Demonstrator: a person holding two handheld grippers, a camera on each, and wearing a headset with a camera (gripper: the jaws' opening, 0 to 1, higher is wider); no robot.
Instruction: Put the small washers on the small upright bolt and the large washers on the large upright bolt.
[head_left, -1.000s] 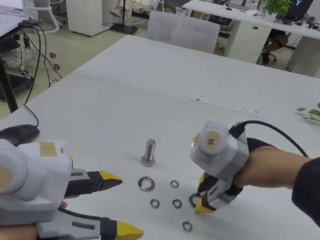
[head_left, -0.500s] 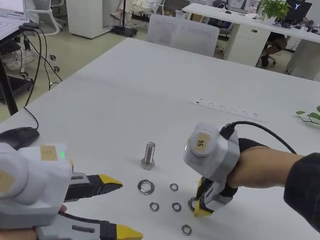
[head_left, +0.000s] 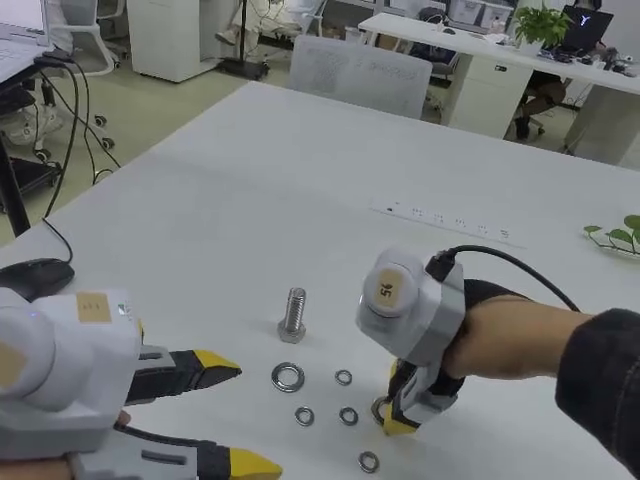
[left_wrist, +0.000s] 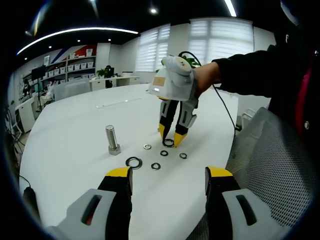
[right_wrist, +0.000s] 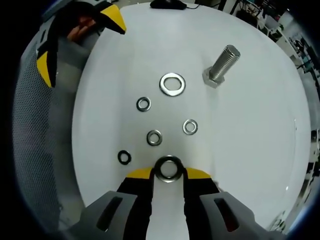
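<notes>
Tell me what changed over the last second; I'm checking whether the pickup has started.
Little visibly moved. The right gripper leaned slightly toward the bolt, tips staying around a washer; grip unclear. The left gripper, other washers and bolt stayed put; the view shift is camera motion.

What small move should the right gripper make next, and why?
Probably the right gripper should squeeze its fingers shut and lift. They straddle a large silver metal washer lying flat on the white table, though whether they already grip it is unclear, and the upright silver bolt looks bare.
</notes>
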